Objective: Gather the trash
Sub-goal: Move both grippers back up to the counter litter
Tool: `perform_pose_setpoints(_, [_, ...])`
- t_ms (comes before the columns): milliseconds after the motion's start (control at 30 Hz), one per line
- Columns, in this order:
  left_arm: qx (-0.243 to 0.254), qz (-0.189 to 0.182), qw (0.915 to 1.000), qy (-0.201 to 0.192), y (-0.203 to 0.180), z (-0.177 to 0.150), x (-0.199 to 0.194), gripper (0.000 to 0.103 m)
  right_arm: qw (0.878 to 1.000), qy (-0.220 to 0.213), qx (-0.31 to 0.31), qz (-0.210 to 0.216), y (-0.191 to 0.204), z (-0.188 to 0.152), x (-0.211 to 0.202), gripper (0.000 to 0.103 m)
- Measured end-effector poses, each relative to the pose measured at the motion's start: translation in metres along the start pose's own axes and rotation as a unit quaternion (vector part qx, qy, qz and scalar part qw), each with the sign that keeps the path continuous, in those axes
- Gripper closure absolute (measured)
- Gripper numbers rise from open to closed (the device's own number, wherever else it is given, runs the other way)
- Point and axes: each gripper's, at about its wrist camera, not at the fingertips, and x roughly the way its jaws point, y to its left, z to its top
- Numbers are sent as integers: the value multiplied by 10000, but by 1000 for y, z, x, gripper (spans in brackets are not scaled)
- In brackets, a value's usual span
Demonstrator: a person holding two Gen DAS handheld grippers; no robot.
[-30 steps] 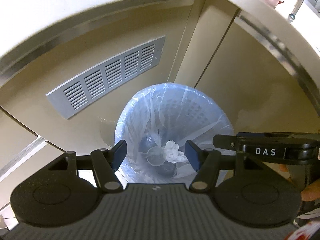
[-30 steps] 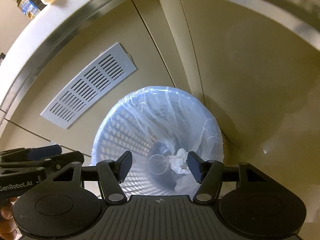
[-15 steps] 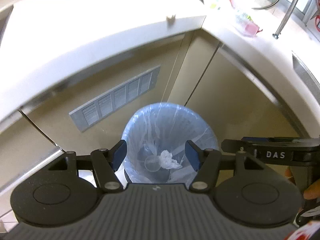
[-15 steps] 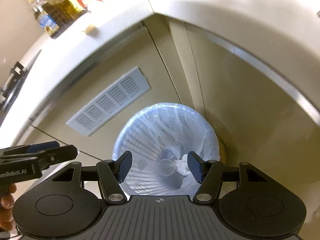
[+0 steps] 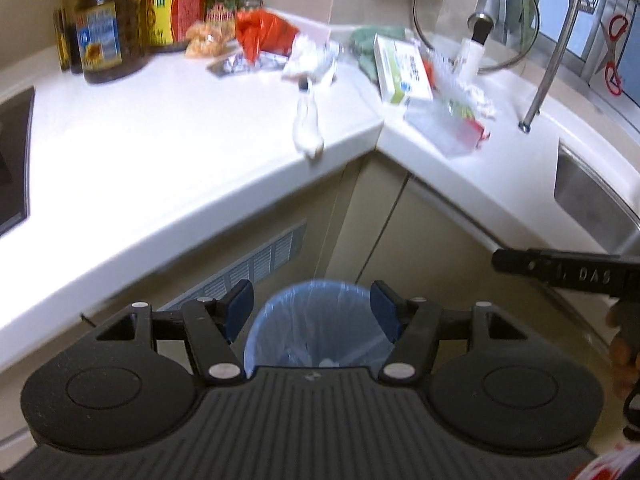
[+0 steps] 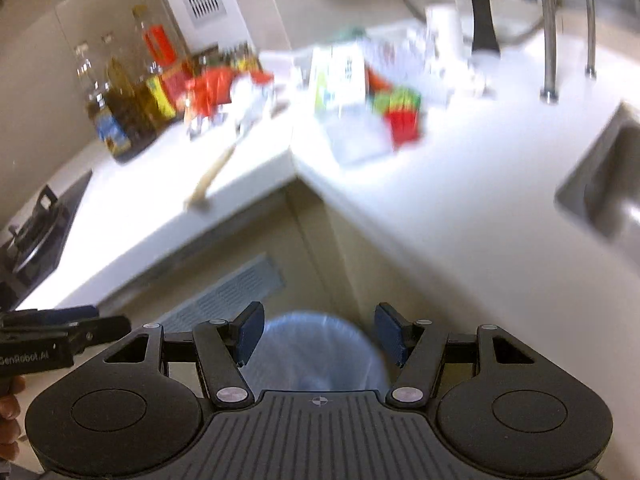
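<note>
— What are your two tools doing?

— My left gripper point(image 5: 312, 312) stands with its jaws apart and nothing between them; my right gripper point(image 6: 319, 334) is the same, spread and empty. In the left view the right one shows as a black bar at the right edge, with fingers of my hand under it.

— Where is the trash?

— Some sits in the bin point(image 5: 316, 326), low in the middle of both views, framed by the fingertips. It is a round basket lined with a thin pale-blue bag point(image 6: 320, 350); a scrap of white crumpled paper point(image 5: 329, 362) peeks out at the bottom, just above my tool's body. The rest lies on the white countertop point(image 5: 160, 152) in the upper half: a crumpled white tube or wrapper point(image 5: 307, 128) near the corner edge, a red crinkled bag point(image 5: 262, 34) beside the oil bottles point(image 5: 102, 28) at upper left, a wad of white and silver wrapping point(image 5: 310, 60), a green and white box point(image 5: 402, 70), and a clear packet with red and green print point(image 5: 452, 122) to the right of the corner.

— And from the right view?

— It is blurred. I make out the red bag point(image 6: 210, 90), the box point(image 6: 340, 76), and a red-and-green packet point(image 6: 400, 114), all in the upper middle. The sink point(image 6: 600, 184) is at the right edge.
</note>
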Motion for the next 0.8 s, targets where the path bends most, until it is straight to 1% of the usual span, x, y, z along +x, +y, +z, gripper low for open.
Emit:
perform_pose_setpoints(133, [-64,142,9997,-180,-9,18,2,41,9992,-296,-271,31,-7,30,3,41])
perform_pose_setpoints(233, [-92,211,9992,-316,-15,34,5,41,9978,-478,-432,140,-15,52,4,41])
perform_pose_setpoints(367, [-130,367,9983,-430,-24,52,14,41,9961,-567,-641,218,-24,79,18,41])
perform_pose_setpoints(567, [-201,508,9973,-483,-34,71,29,41,9941,-554,-894,257,-29,109,51,41])
perform_pose_setpoints(800, [-267,623,9967,-451,-37,81,42,41,9939,-338,-989,357,-31,119,80,41])
